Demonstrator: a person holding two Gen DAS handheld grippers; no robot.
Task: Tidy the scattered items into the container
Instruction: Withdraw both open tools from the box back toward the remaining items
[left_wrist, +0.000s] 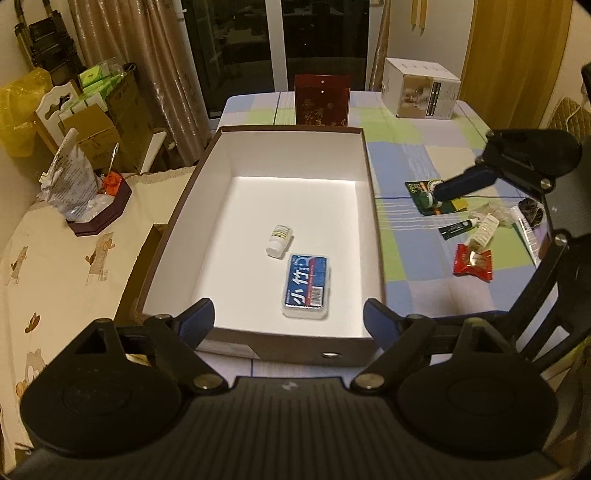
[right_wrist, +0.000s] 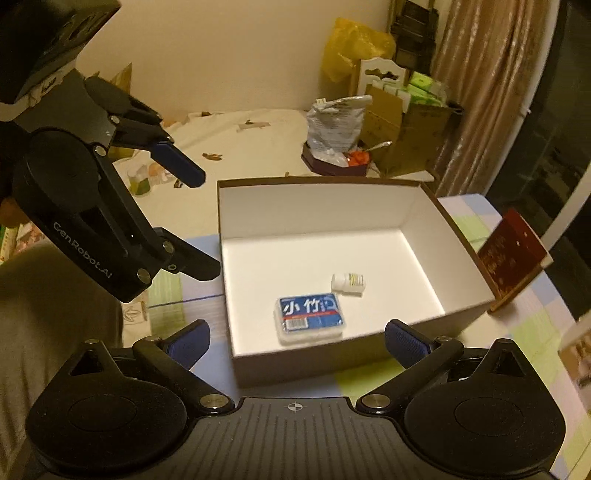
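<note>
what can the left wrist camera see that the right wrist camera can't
Only the left wrist view shows the items not yet tidied, lying on the checked tablecloth to the right of the box: a red wrapped candy, a green packet and small tubes. It also shows the white carton.

Only the right wrist view shows the whole left gripper, open and empty.

Both show the open box holding the blue packet and the small white bottle, and the dark red case beside it.
</note>
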